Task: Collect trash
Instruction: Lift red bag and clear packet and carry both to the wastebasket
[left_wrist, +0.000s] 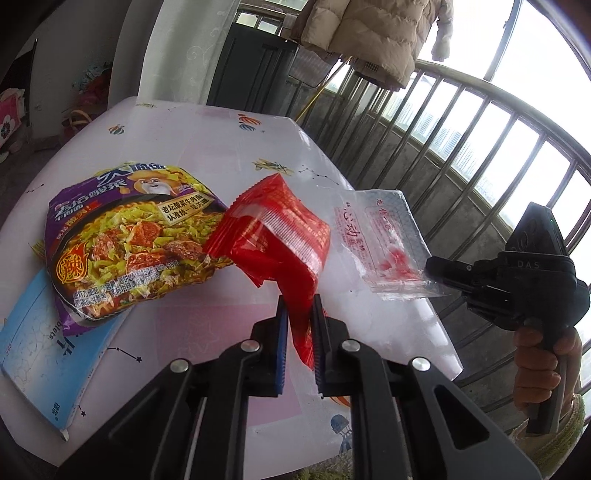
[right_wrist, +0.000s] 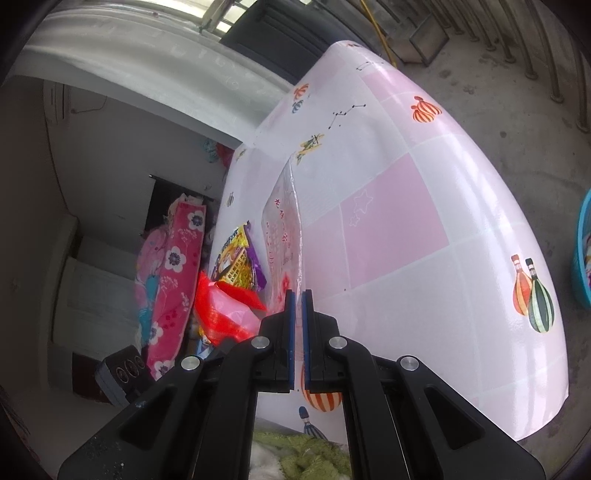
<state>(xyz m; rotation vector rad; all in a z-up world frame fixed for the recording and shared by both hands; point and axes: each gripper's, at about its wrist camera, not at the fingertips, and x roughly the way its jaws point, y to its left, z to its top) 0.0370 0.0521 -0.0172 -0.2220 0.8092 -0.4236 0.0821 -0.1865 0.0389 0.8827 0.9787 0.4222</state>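
My left gripper (left_wrist: 300, 301) is shut on a red crinkled wrapper (left_wrist: 275, 230) and holds it above the table (left_wrist: 192, 140). A purple noodle packet (left_wrist: 125, 236) lies on the table to its left, partly over a light blue box (left_wrist: 44, 354). My right gripper (left_wrist: 432, 266) is shut on the edge of a clear plastic bag (left_wrist: 384, 236) with red print. In the right wrist view the right gripper (right_wrist: 298, 293) pinches the clear bag (right_wrist: 284, 229), which stands on edge; the red wrapper (right_wrist: 225, 310) and the noodle packet (right_wrist: 240, 264) show to its left.
The table has a pink and white cloth (right_wrist: 399, 221) with balloon prints. A metal railing (left_wrist: 461, 122) runs behind the table's right side. A blue basin (right_wrist: 583, 251) stands on the floor. A beige jacket (left_wrist: 376, 33) hangs above.
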